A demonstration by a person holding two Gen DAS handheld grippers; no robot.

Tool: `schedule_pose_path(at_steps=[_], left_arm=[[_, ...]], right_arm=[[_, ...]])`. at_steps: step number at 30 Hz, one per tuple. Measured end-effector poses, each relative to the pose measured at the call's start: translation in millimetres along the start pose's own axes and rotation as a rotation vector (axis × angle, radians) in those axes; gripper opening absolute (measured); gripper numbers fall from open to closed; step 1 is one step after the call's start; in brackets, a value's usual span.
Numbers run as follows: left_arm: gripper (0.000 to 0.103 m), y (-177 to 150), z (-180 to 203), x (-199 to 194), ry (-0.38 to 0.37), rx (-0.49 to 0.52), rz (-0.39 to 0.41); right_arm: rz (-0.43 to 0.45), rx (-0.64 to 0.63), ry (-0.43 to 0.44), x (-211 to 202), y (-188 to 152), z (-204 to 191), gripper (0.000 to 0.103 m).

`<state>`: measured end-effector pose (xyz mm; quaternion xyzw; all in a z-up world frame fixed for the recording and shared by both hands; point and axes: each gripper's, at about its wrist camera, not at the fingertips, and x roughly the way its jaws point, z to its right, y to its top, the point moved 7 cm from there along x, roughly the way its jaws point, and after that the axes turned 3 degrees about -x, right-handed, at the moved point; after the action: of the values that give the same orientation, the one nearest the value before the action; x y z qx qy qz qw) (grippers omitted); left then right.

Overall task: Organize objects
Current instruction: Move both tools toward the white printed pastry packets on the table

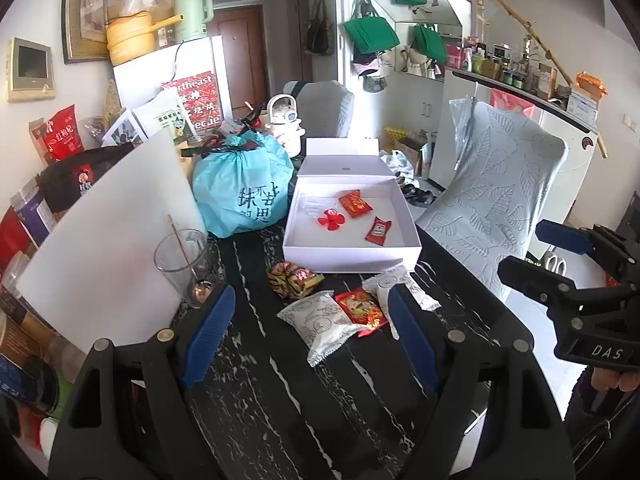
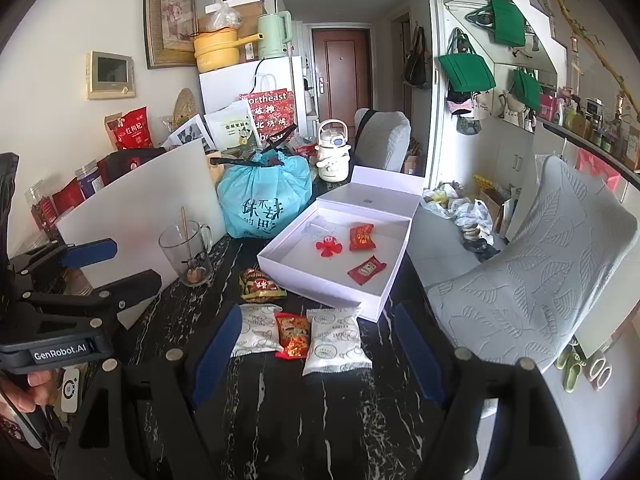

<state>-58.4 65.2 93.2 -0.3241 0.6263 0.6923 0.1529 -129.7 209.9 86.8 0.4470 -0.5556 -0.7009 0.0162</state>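
Both tools, left tool (image 1: 312,334) and right tool (image 2: 320,354), angle down over the dark tabletop (image 1: 256,384), jaws wide and empty, above snack packets (image 2: 298,336) beside the white box (image 2: 332,284).

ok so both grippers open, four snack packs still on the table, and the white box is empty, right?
Not quite: the white box is not empty. The right wrist view shows a red toy and two red packets inside. Both grippers are open, and four snack packs lie on the table.
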Motion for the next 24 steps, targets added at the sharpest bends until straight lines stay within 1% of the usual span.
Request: schedule_pose_path(at_steps=[6, 11, 14, 16, 19, 24], left_arm=[[0.08, 1, 4, 15, -0.009, 0.008, -0.006], [0.08, 6, 11, 37, -0.04, 0.023, -0.029], [0.08, 8, 12, 54, -0.043, 0.042, -0.048], [0.08, 9, 10, 69, -0.031, 0.053, -0.065], [0.08, 9, 4, 92, -0.017, 0.037, -0.086], [0.08, -2, -5, 122, -0.008, 0.025, -0.138]], right_arm=[[-0.033, 0.036, -0.04, 8, -14, 10, 0.081], [-0.057, 0.088, -0.069, 21, -20, 28, 0.081], [-0.064, 0.093, -0.072, 36, -18, 32, 0.081], [-0.073, 0.088, -0.075, 48, -18, 34, 0.081], [-0.083, 0.075, -0.069, 69, -17, 34, 0.081], [-0.088, 0.073, -0.054, 100, -18, 37, 0.081]])
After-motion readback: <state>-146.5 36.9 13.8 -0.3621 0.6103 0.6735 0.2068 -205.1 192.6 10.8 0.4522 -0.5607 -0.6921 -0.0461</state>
